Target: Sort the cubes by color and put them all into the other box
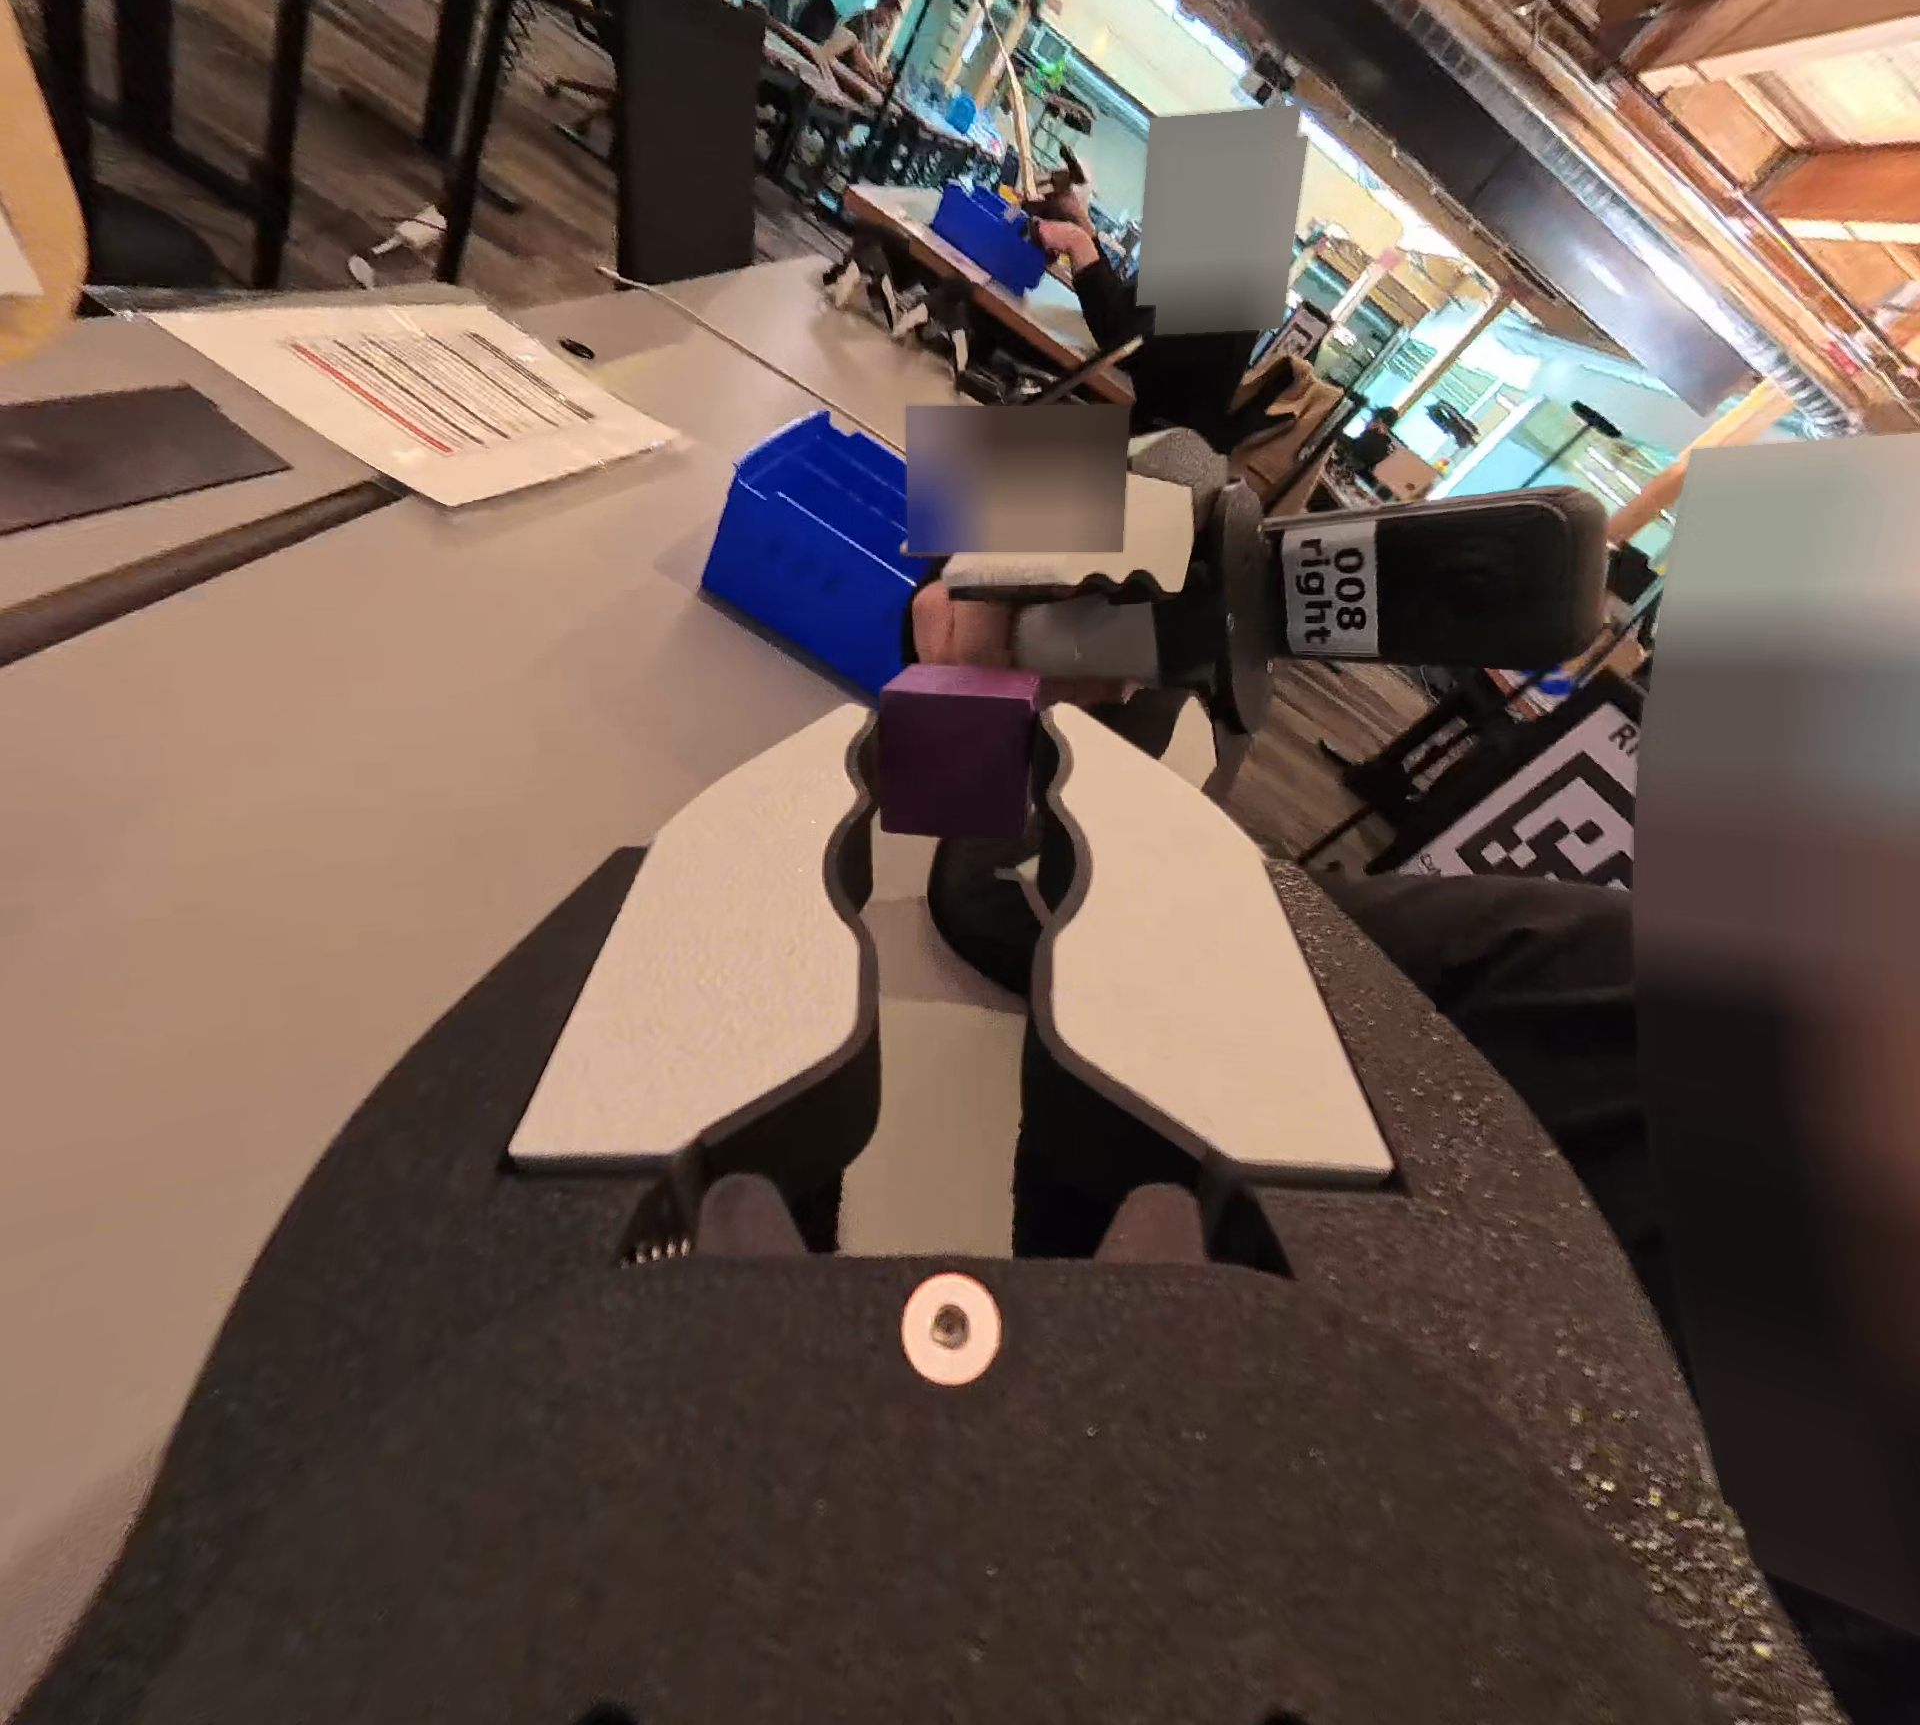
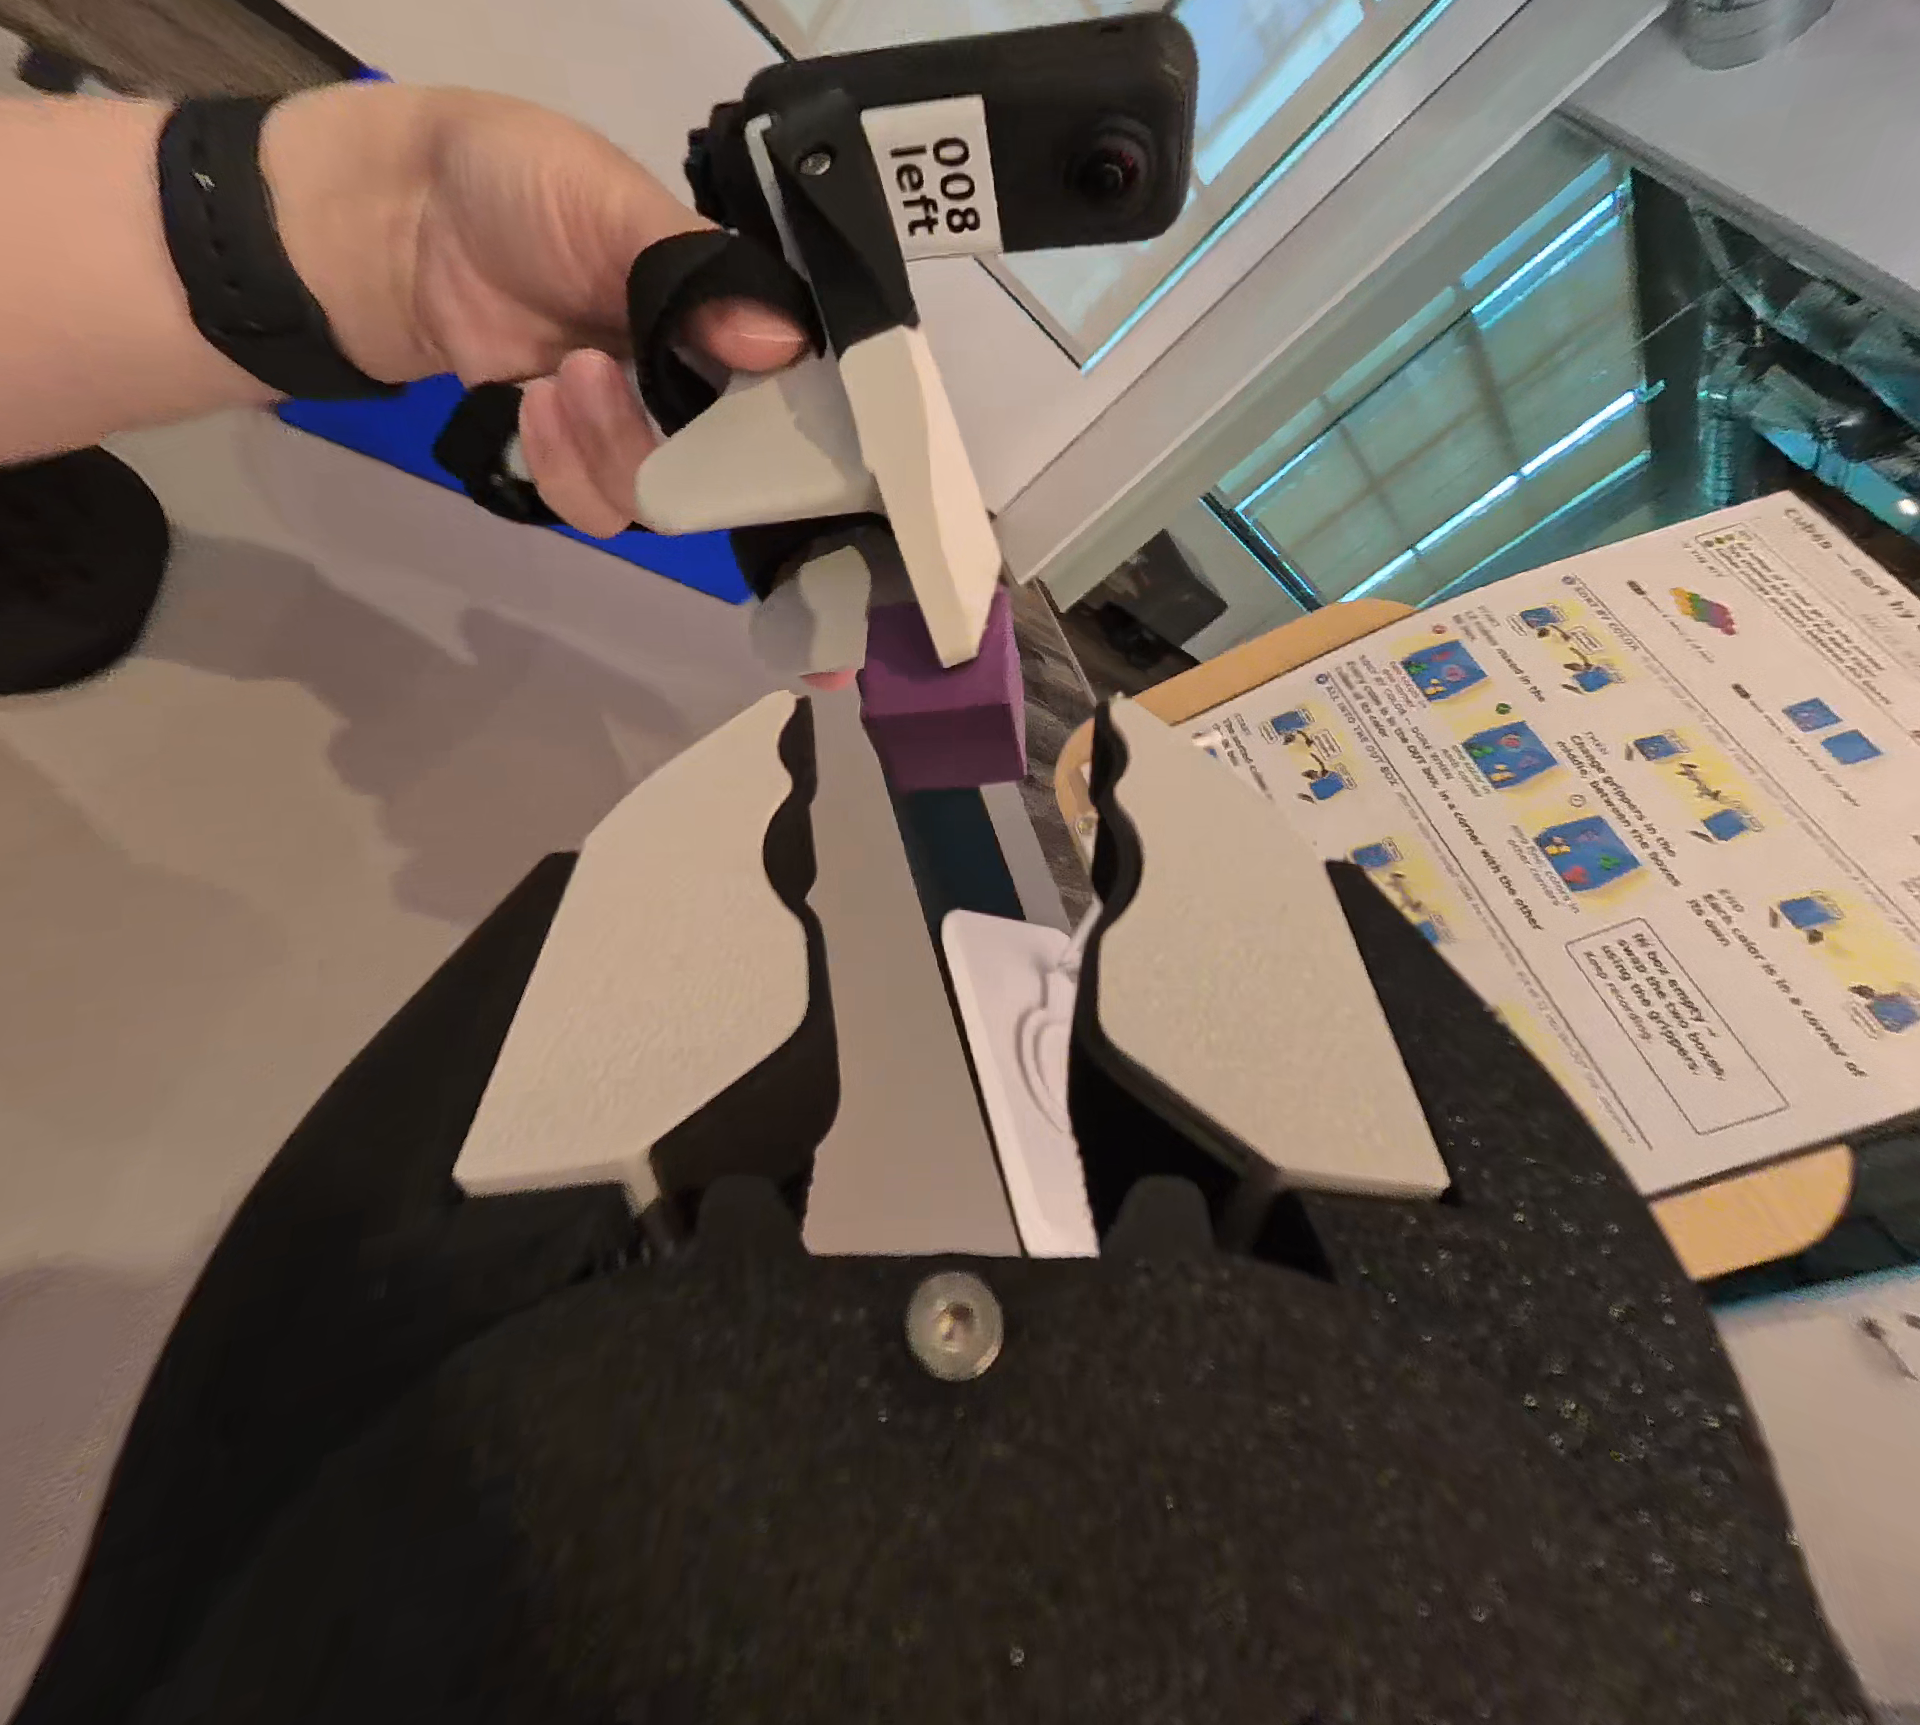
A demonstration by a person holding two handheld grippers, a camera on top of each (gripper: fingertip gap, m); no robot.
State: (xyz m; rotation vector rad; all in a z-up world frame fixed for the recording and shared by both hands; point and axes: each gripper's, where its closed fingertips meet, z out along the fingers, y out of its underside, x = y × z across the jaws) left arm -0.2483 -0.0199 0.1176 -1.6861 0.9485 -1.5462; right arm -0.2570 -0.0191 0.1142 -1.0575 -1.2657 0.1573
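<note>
My left gripper (image 1: 956, 740) is shut on a purple cube (image 1: 956, 766) and holds it at its fingertips above the grey table (image 1: 364, 792). A blue box (image 1: 810, 553) stands on the table beyond it, partly hidden. My right gripper (image 1: 997, 610) faces the cube from the far side. In the right wrist view my right gripper (image 2: 951, 719) is open and empty, with its tips just short of the purple cube (image 2: 935, 725). The left gripper (image 2: 894, 647) holds that cube from above. The blue box (image 2: 623, 522) shows behind the hand. No other cubes are in view.
A printed instruction sheet (image 2: 1610, 844) lies on a wooden board (image 2: 1766, 1208) to the right, and it also shows in the left wrist view (image 1: 436, 397). A black mat (image 1: 114, 460) lies at the left. A white plastic piece (image 2: 1018, 1052) lies under my right gripper. Another blue bin (image 1: 987, 236) sits on a far table.
</note>
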